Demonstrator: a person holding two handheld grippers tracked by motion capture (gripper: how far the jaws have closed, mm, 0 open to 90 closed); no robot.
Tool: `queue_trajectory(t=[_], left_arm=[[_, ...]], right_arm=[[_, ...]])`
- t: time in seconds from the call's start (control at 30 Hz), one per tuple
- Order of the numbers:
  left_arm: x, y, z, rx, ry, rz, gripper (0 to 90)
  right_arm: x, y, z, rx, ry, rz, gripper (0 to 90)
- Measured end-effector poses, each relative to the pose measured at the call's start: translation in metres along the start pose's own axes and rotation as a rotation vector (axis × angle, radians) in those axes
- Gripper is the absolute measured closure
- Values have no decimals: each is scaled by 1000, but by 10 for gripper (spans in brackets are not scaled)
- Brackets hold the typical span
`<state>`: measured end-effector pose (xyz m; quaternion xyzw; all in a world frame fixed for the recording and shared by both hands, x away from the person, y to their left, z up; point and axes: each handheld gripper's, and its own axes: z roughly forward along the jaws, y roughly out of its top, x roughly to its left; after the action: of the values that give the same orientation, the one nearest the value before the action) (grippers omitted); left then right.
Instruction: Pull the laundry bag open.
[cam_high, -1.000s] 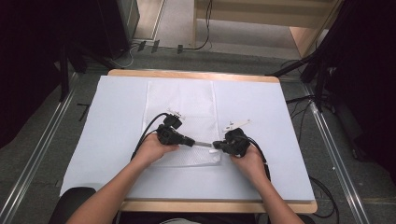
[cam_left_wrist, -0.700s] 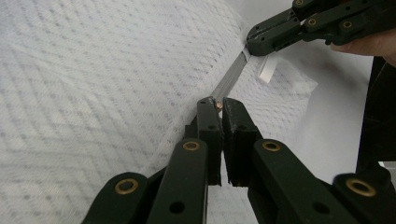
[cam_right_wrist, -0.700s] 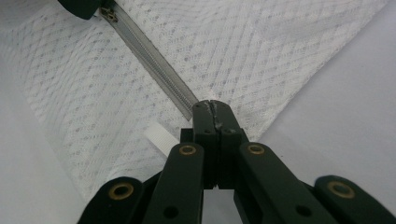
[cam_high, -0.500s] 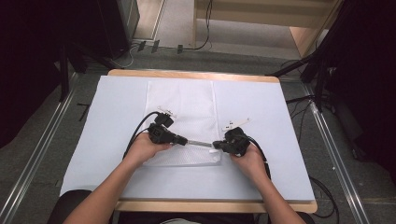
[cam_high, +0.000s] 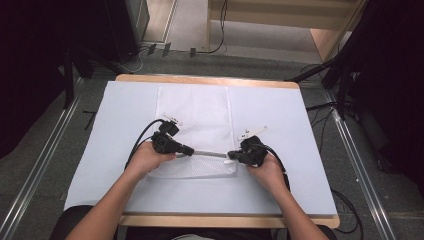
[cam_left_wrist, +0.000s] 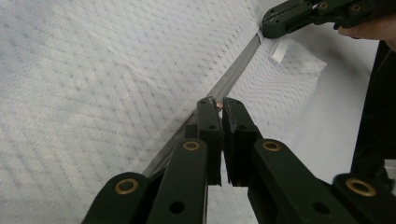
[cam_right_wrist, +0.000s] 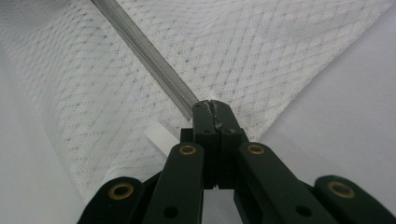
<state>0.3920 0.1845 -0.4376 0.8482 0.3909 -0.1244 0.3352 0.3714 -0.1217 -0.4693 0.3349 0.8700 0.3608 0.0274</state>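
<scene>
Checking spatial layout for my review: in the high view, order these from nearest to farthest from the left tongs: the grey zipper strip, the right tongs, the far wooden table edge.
1. Grey zipper strip: at the left tongs, stretching rightward across the white mesh bag.
2. Right tongs: at the strip's other end, to the right.
3. Far wooden table edge: beyond the bag, at the top.

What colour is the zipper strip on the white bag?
Grey; the zipper strip shows best in the right gripper view.
</scene>
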Motion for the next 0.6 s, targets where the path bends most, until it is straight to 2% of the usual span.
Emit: queue_trajectory(t=[0.07, 0.27, 0.4, 0.6], left_arm=[[1, -2, -3, -2, 0, -10, 881], [0, -4, -5, 8, -3, 3, 881], [1, -5, -8, 1, -10, -6, 881], [6, -12, -14, 20, 5, -18, 881]], right_arm=[[0, 0, 0, 0, -1, 0, 900], [0, 0, 0, -1, 0, 0, 900], [1, 0, 1, -2, -1, -2, 900], [2, 1, 2, -2, -4, -12, 900]])
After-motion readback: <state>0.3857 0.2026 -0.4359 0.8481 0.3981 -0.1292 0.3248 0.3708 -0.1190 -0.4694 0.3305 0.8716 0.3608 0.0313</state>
